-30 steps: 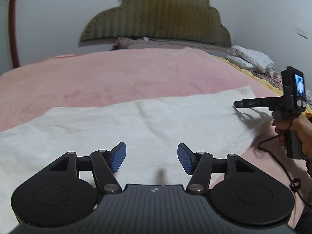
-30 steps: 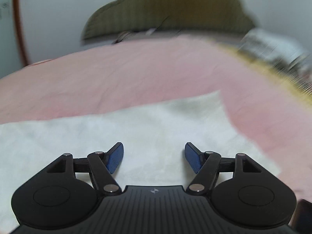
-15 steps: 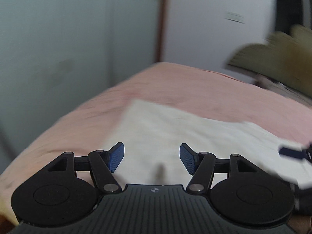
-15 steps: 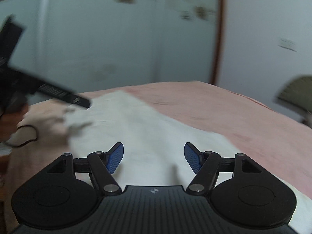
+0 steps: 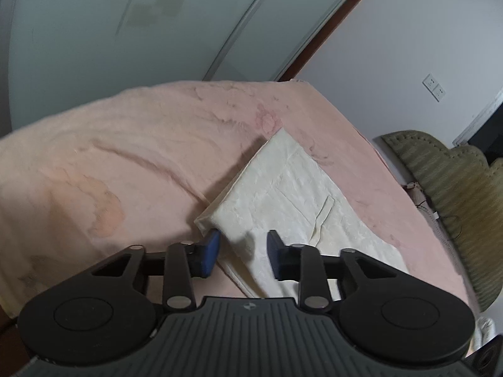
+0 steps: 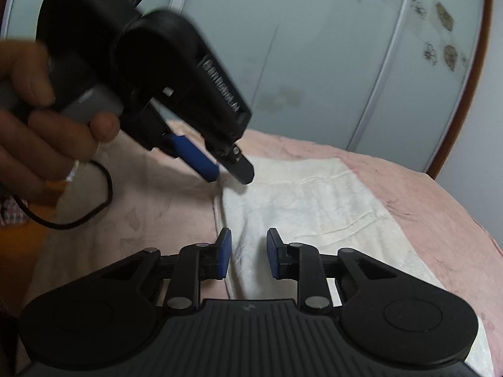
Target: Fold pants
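Note:
The cream-white pants [image 5: 289, 201] lie flat on the pink bedspread [image 5: 125, 163], and their end edge and a corner show in both views. My left gripper [image 5: 242, 251] is open, its blue pads astride the near corner of the cloth. My right gripper [image 6: 248, 253] is open with its pads either side of the pants' [image 6: 314, 207] side edge. In the right wrist view the left gripper [image 6: 231, 169] shows held in a hand just above the far corner of the same edge.
A pale wardrobe with sliding doors [image 6: 314, 62] stands beyond the bed. An olive padded headboard [image 5: 456, 188] is at the right in the left wrist view. A black cable [image 6: 78, 213] trails from the hand over the bed's edge.
Both grippers have swung left from the pants' middle to their end edge and dropped close to the cloth. Both sets of jaws have narrowed a little.

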`<state>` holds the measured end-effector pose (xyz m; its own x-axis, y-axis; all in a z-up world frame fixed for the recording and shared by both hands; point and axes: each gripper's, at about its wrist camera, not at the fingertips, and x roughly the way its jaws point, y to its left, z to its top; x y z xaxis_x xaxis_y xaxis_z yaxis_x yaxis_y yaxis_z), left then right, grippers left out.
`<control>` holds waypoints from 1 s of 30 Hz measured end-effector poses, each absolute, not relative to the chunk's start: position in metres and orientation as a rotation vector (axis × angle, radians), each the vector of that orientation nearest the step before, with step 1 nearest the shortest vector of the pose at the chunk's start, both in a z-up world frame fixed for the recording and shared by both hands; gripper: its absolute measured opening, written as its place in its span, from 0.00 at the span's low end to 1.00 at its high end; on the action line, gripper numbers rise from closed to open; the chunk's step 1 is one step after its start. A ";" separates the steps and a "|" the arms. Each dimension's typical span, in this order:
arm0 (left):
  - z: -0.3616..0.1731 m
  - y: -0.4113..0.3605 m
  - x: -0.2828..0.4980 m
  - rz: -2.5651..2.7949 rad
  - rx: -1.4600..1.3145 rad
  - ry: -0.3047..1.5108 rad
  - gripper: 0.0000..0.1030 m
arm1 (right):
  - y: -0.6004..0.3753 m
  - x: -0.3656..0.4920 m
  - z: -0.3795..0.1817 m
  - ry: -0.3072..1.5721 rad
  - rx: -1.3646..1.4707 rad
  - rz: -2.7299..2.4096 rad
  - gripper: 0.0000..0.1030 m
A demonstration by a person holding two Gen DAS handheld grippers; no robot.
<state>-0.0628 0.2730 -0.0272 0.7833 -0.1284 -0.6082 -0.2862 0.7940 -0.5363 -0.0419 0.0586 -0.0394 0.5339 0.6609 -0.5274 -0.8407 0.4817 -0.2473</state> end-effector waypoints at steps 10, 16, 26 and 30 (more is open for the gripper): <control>-0.038 0.272 -0.048 0.141 -0.655 0.636 0.05 | 0.071 -0.024 -0.043 0.443 -0.449 0.975 0.19; -0.035 0.257 -0.044 0.166 -0.510 0.658 0.09 | -0.003 -0.018 -0.015 0.484 -0.204 0.896 0.20; 0.010 0.185 -0.061 0.297 -0.083 0.407 0.34 | -0.165 -0.046 -0.031 0.576 0.130 0.488 0.20; 0.019 0.138 -0.045 0.110 -0.027 0.389 0.50 | -0.247 -0.053 -0.035 0.595 0.337 0.272 0.20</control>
